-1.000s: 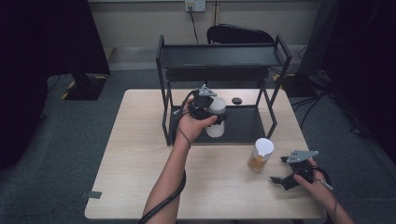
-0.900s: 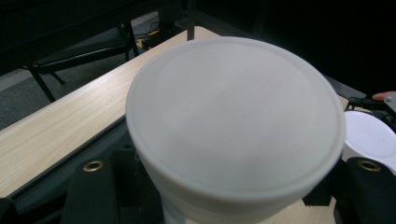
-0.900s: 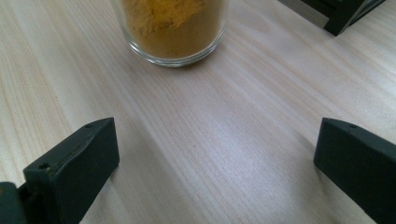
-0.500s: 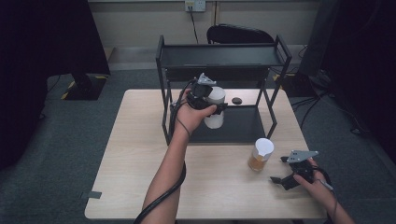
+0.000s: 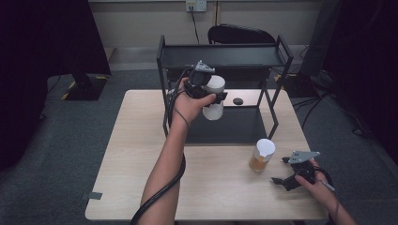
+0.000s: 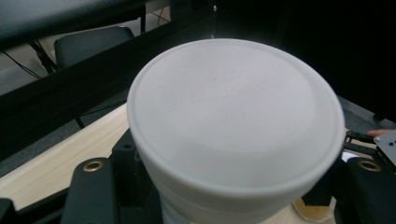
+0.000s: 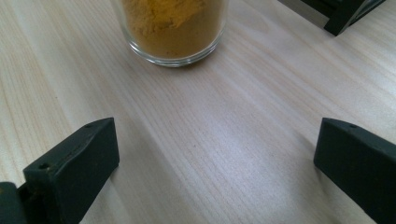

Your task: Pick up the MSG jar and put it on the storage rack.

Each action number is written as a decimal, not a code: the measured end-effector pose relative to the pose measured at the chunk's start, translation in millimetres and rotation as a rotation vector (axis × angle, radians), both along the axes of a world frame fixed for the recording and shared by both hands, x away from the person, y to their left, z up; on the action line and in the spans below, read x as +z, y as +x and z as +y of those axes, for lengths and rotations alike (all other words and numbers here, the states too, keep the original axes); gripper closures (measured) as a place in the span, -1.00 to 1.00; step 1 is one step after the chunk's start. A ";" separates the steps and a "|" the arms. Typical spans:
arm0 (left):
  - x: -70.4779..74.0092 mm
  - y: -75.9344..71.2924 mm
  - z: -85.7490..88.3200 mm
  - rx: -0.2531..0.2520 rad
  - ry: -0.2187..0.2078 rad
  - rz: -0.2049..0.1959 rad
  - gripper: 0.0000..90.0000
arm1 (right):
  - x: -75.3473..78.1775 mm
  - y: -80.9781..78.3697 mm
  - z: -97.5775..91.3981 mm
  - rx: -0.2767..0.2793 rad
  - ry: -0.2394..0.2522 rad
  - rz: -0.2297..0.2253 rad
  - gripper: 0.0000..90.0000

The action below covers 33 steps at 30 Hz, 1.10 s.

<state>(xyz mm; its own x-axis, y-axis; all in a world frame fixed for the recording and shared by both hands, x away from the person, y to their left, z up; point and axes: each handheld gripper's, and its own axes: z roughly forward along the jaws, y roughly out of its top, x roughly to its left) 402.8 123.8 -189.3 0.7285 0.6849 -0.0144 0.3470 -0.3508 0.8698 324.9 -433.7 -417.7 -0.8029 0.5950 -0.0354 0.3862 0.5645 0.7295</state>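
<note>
My left gripper is shut on a white jar with a white lid, holding it in the air in front of the black two-tier rack, between its lower and upper shelves. The black fingers press on the jar's sides just under the lid. A glass jar of orange powder with a white lid stands on the table at the front right. Just right of it my right gripper rests low over the wood, open and holding nothing, facing the glass jar.
The rack's lower shelf lies bare under the lifted jar. A small black round object sits on the table under the rack. A dark chair stands behind the rack. Dark floor surrounds the table.
My left hand has lifted the white jar upward from near the lower shelf toward the upper one. The right gripper and the powder jar have stayed put.
</note>
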 end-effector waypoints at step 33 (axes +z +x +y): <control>74.0 4.1 -3.0 0.019 0.013 -0.016 -0.25 | 0.4 0.2 0.1 0.001 -0.002 0.002 -1.00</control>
